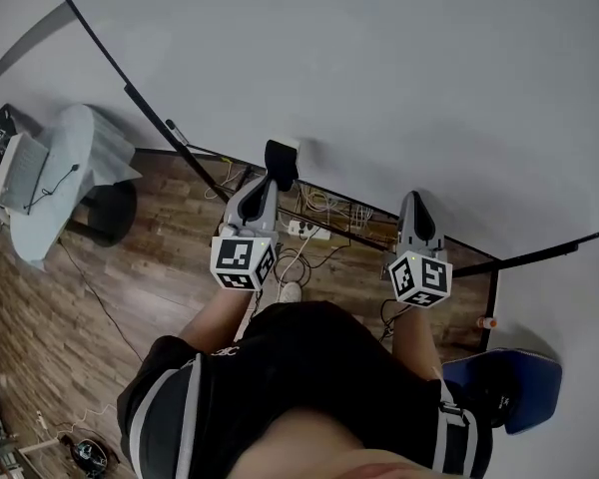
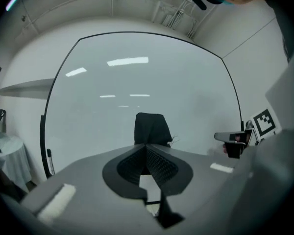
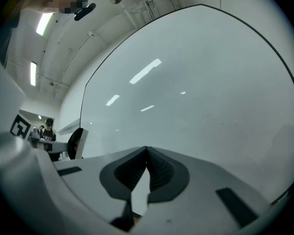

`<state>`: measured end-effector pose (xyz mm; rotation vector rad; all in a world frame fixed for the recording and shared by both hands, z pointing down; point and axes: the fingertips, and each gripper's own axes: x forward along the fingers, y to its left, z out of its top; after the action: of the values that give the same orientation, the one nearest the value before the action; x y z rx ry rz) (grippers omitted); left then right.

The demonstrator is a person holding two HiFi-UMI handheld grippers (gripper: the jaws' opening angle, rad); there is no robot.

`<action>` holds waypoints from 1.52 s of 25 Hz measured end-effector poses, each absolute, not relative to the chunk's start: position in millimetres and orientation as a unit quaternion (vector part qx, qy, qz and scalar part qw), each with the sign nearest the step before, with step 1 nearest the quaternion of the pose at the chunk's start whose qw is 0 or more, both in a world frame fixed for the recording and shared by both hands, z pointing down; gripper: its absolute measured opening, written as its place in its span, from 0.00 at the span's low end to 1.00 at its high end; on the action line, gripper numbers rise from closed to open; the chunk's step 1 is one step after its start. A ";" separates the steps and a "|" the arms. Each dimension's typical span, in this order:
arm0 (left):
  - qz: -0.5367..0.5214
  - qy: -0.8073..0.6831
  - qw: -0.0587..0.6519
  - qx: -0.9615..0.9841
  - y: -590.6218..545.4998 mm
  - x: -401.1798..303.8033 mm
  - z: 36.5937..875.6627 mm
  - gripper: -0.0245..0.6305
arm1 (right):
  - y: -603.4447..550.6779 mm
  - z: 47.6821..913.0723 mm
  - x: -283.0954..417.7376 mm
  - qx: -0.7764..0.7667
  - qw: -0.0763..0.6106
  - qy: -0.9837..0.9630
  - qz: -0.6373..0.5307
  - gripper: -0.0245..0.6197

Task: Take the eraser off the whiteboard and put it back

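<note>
The black eraser [image 1: 280, 163] sits at the tips of my left gripper [image 1: 276, 180], against the whiteboard [image 1: 379, 88]. In the left gripper view the eraser [image 2: 151, 129] stands upright just beyond the jaws, which are shut on its near edge. From the right gripper view the eraser [image 3: 76, 143] shows side-on with a pale backing, at the tip of the left gripper. My right gripper [image 1: 413, 200] points level at the board to the right of the eraser, shut and holding nothing. Its jaws meet in its own view [image 3: 147, 148], with bare whiteboard [image 3: 210, 106] ahead.
A round table with a white cloth [image 1: 70, 183] stands at the left on the wooden floor. A power strip and loose cables [image 1: 307, 230] lie under the board's lower edge. A blue seat [image 1: 514, 387] is at the lower right.
</note>
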<state>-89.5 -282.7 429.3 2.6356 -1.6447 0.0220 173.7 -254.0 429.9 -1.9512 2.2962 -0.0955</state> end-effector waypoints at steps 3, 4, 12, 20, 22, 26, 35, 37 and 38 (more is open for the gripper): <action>0.013 -0.532 0.033 0.846 -281.3 -92.1 445.8 0.06 | -251.6 430.0 169.1 -0.647 0.054 0.761 -0.015 0.05; 0.013 -0.531 0.033 0.846 -281.5 -91.5 446.6 0.06 | -250.9 430.7 168.2 -0.647 0.052 0.760 -0.013 0.05; 0.017 -0.519 0.039 0.854 -282.5 -87.1 450.2 0.06 | -247.4 433.3 167.1 -0.653 0.050 0.755 -0.021 0.05; 0.019 -0.509 0.043 0.859 -283.2 -85.7 449.7 0.06 | -246.1 436.5 169.4 -0.658 0.061 0.750 -0.042 0.05; 0.016 -0.506 0.043 0.861 -282.0 -85.0 447.2 0.06 | -244.3 435.8 168.7 -0.659 0.061 0.749 -0.041 0.05; 0.004 -0.496 0.037 0.868 -281.9 -77.2 436.6 0.06 | -239.5 435.2 170.6 -0.663 0.060 0.746 -0.040 0.05; 0.004 -0.445 -0.020 0.895 -278.8 -24.2 404.0 0.06 | -213.4 433.0 194.4 -0.688 0.064 0.722 -0.034 0.05; 0.007 -0.432 -0.031 0.901 -277.6 -8.7 399.6 0.06 | -203.9 434.1 202.9 -0.697 0.065 0.713 -0.033 0.05; 0.007 -0.426 -0.038 0.904 -276.8 -0.8 396.8 0.06 | -199.0 434.9 208.0 -0.702 0.066 0.708 -0.034 0.05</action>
<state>-0.8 -276.8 396.8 2.9101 -1.3706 0.0212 208.0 -199.0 434.9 -2.1182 2.1362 -0.1019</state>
